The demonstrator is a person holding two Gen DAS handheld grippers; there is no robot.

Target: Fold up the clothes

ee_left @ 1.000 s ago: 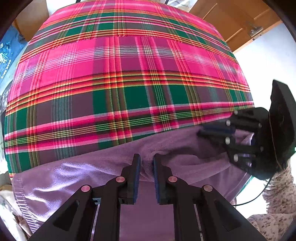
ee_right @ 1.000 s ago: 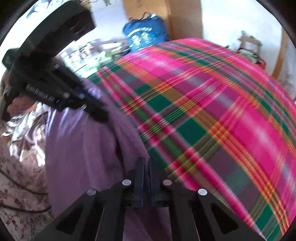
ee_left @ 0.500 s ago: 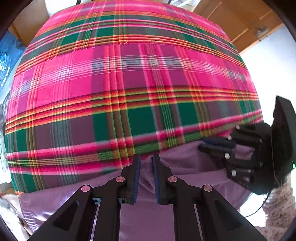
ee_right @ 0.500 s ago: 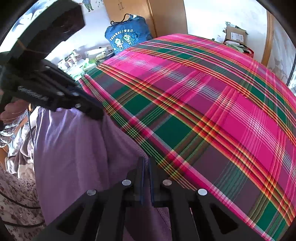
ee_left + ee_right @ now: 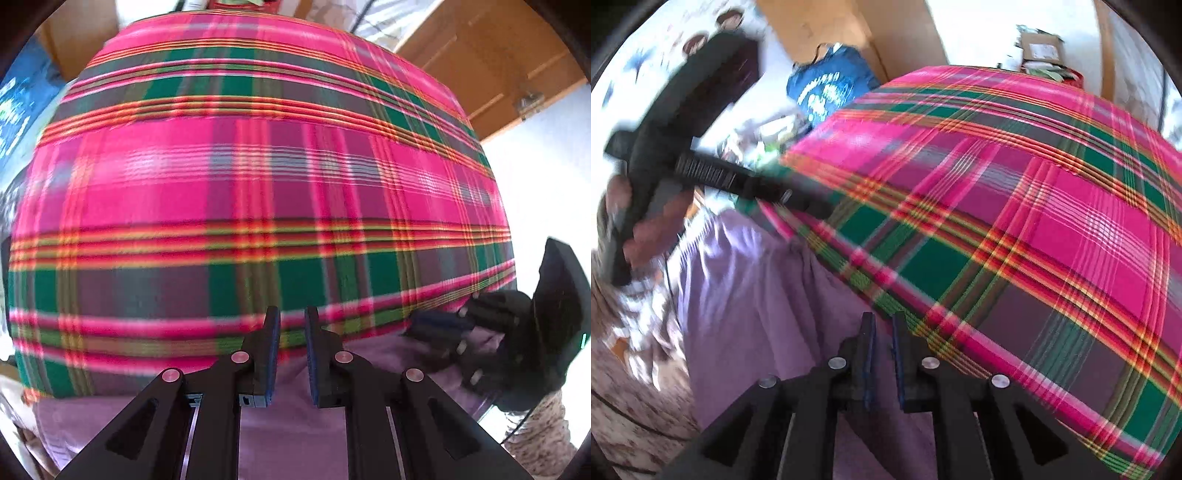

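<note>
A lilac garment (image 5: 295,435) hung at the near edge of a plaid-covered bed (image 5: 258,177), filling the 6 o'clock part of both views. The left gripper (image 5: 290,354) held its cloth between narrowly parted fingers; the right gripper (image 5: 882,354) was likewise clamped on it. A blue bag (image 5: 827,92) stood at 11 o'clock, a floral sleeve (image 5: 543,428) at 4 o'clock.

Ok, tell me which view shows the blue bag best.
The right wrist view: the blue bag, with pale print, stands whole beyond the plaid bedspread, against a wooden cabinet. The left wrist view catches only a blurred blue strip at its left edge.
</note>
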